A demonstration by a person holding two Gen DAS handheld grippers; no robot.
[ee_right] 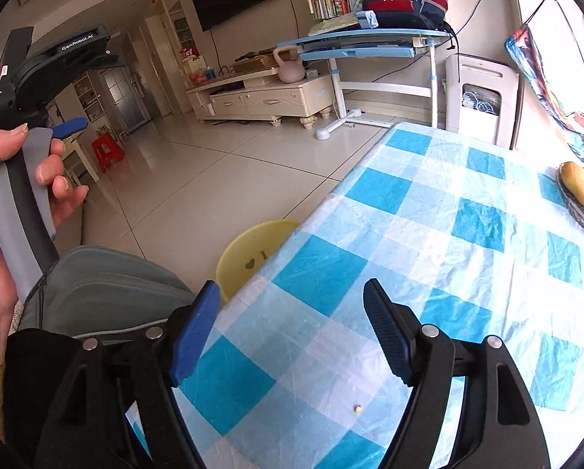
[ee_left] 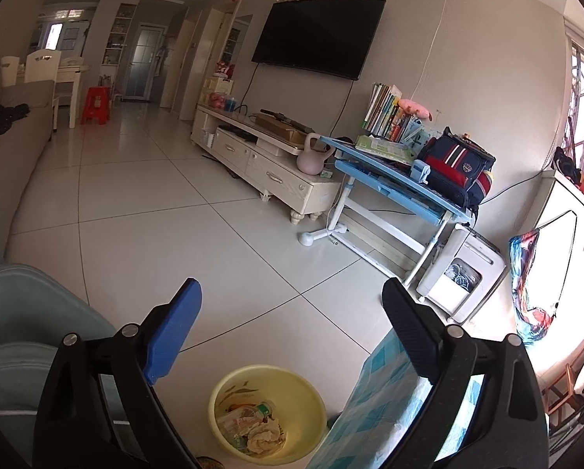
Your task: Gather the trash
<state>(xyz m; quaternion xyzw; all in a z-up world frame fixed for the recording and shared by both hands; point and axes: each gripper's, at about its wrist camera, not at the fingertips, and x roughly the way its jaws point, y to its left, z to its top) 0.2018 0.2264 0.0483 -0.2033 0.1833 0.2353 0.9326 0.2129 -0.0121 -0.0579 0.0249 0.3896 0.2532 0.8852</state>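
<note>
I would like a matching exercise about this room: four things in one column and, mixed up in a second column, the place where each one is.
Things:
1. yellow basin
2. backpack
3. pink kettlebell
4. small crumb

Places:
A. on the checked tablecloth, near the right gripper
B. on the floor beside the table, with trash in it
C. on the blue desk
D. on the end of the TV cabinet

Pairs: 1-B, 2-C, 3-D, 4-A
</note>
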